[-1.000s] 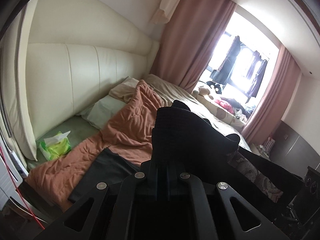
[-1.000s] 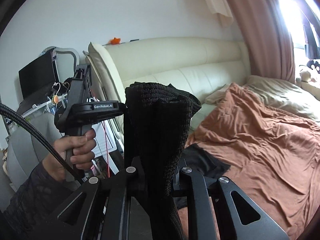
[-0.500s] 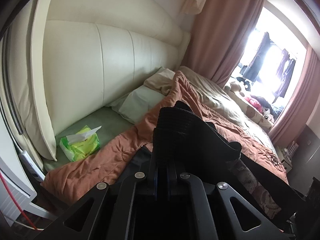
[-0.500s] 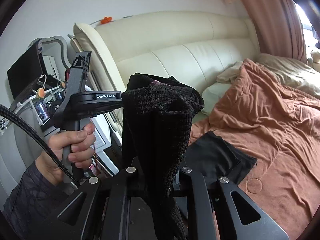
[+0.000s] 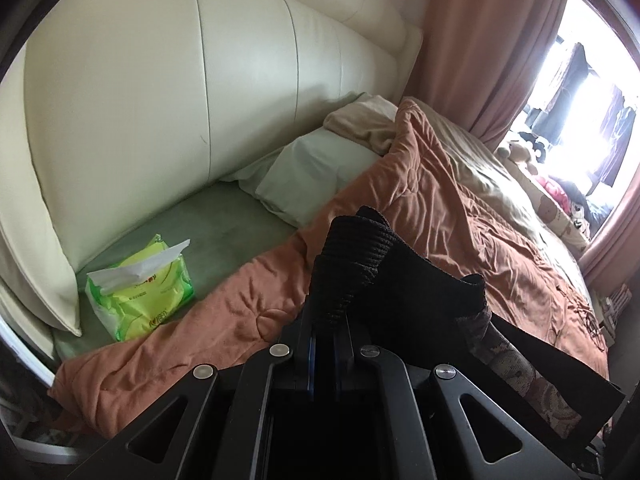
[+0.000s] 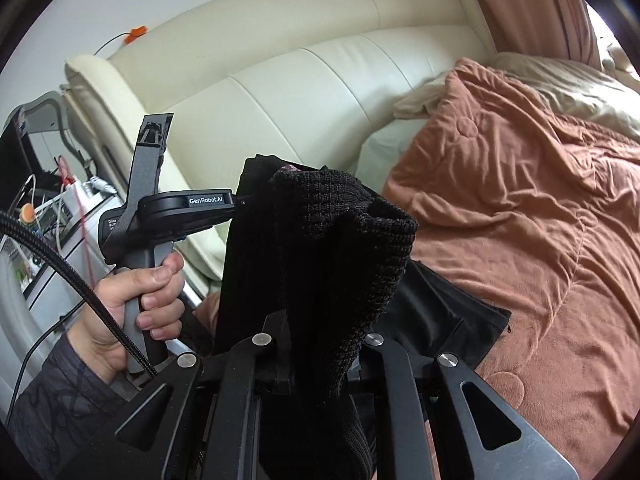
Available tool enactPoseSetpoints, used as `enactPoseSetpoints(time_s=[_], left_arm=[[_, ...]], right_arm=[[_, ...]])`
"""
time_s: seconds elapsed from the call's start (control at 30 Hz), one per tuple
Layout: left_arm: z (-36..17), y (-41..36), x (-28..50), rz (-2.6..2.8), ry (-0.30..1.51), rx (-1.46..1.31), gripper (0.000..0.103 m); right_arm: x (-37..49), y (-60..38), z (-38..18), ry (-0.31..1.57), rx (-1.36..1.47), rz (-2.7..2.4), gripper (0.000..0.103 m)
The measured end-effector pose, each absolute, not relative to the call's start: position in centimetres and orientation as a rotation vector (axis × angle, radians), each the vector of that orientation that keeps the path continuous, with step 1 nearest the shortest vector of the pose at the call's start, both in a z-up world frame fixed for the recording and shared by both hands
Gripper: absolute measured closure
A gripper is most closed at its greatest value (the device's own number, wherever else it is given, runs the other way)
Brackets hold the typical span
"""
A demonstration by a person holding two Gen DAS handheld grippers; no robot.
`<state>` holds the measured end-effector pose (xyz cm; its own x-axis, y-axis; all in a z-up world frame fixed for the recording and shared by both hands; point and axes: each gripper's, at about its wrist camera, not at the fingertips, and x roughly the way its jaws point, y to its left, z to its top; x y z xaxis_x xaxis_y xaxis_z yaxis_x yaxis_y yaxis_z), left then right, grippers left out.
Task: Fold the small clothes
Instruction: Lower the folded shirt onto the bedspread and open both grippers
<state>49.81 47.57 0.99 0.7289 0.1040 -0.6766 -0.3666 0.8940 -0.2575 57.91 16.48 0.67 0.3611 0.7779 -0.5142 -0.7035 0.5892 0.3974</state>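
- Black knit garment: lower end cut off by the bottom edge of the right wrist view; its folds cover the jaws of the right gripper, so the contact between them is hidden.
- Left gripper: tips buried in the same knit; only a narrow gap shows.
- Second dark cloth on the bed: mostly hidden behind the garment, shape unclear.
- Tissue pack: print too small to read.
- Window items: washed out by glare, indistinct.
- Shelf clutter at left: blurred, partly cut off.
- Person's hand: sleeve runs out of frame.
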Motion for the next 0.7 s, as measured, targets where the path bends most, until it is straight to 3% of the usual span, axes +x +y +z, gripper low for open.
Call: enactPoseSetpoints(time_s=[0.13, 0.17, 0.2, 0.23, 0.27, 0.3, 0.33, 0.7], left_arm=[[-1.2, 47.6, 53.0, 0.304, 0.748, -0.347, 0.096], [-1.9, 47.6, 53.7, 0.315, 0.767, -0.333, 0.095], [-2.7, 47.5, 54.3, 0.325, 0.789, -0.325, 0.086], [-3.7, 47.5, 54.8, 0.340, 0.821, -0.324, 0.071], [-4.5, 47.7, 54.9, 0.361, 0.835, -0.326, 0.062], [-5.0, 47.9, 54.8, 0.385, 0.840, -0.330, 0.051], [-5.5, 47.9, 54.4, 0.392, 0.833, -0.330, 0.047], [-7.5, 47.6, 51.4, 0.333, 0.891, -0.385, 0.047]], right_arm=[[60.7, 16.8, -2.6, 0.766, 0.116, 0.853, 0.090], [61.7, 16.8, -3.6, 0.788, 0.104, 0.794, 0.085], [63.0, 16.6, -4.8, 0.820, 0.106, 0.744, 0.068], [64.3, 16.3, -6.2, 0.862, 0.115, 0.693, 0.053], [65.6, 15.5, -7.6, 0.905, 0.134, 0.643, 0.028], [66.4, 14.9, -8.4, 0.921, 0.152, 0.622, 0.026], [67.2, 14.1, -9.5, 0.944, 0.172, 0.610, 0.026], [67.1, 12.3, -11.4, 1.058, 0.237, 0.635, 0.026]])
